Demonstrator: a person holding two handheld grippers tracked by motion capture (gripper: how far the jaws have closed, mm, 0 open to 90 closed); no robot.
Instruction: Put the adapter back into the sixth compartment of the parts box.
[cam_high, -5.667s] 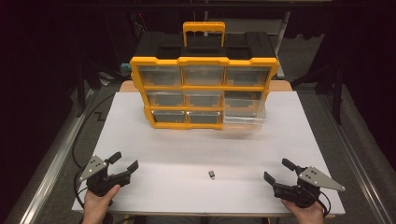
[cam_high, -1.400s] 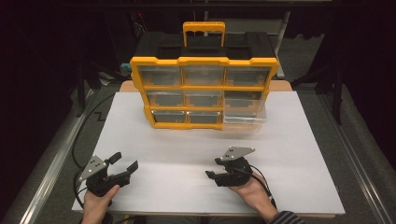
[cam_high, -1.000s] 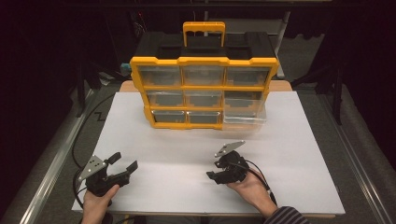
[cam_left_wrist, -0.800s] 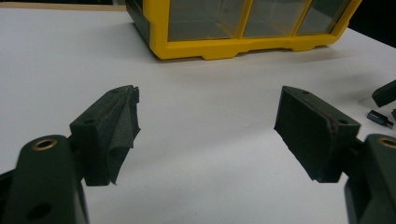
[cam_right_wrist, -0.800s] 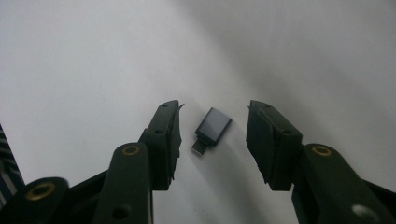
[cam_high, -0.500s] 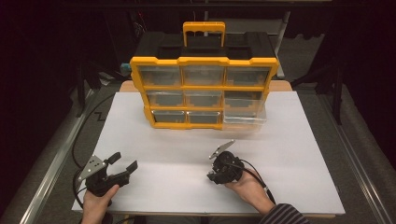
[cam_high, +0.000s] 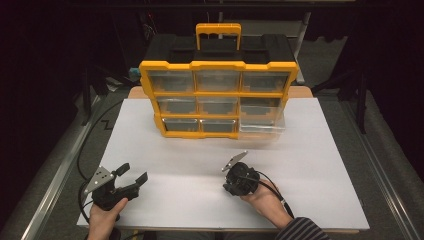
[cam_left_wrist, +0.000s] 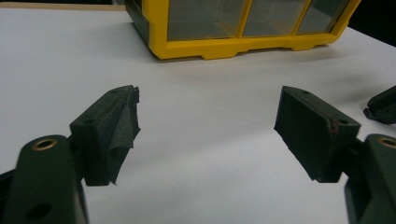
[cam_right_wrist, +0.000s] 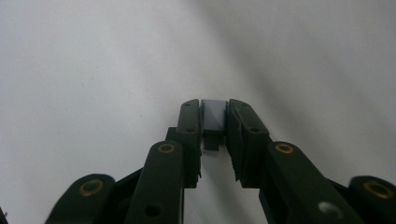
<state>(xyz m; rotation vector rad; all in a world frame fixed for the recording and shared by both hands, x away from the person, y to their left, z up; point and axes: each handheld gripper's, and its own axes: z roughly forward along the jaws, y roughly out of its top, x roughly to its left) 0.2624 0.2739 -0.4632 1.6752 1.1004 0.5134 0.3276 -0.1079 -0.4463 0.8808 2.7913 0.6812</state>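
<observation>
Pinching a small grey piece (cam_right_wrist: 214, 116), the right gripper (cam_right_wrist: 214, 122) has just closed its jaws on it; piece sits between the tips, long axis along them, low over the tabletop (cam_high: 310, 165). Left gripper (cam_left_wrist: 205, 126) jaws apart, empty, farther off. Organizer (cam_high: 217, 97) ahead.

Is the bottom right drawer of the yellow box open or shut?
Open. The clear bottom right drawer sticks out past the yellow organizer front, while the others sit flush.

Workshop: parts organizer (cam_high: 218, 98), white worktable (cam_high: 310, 165)
</observation>
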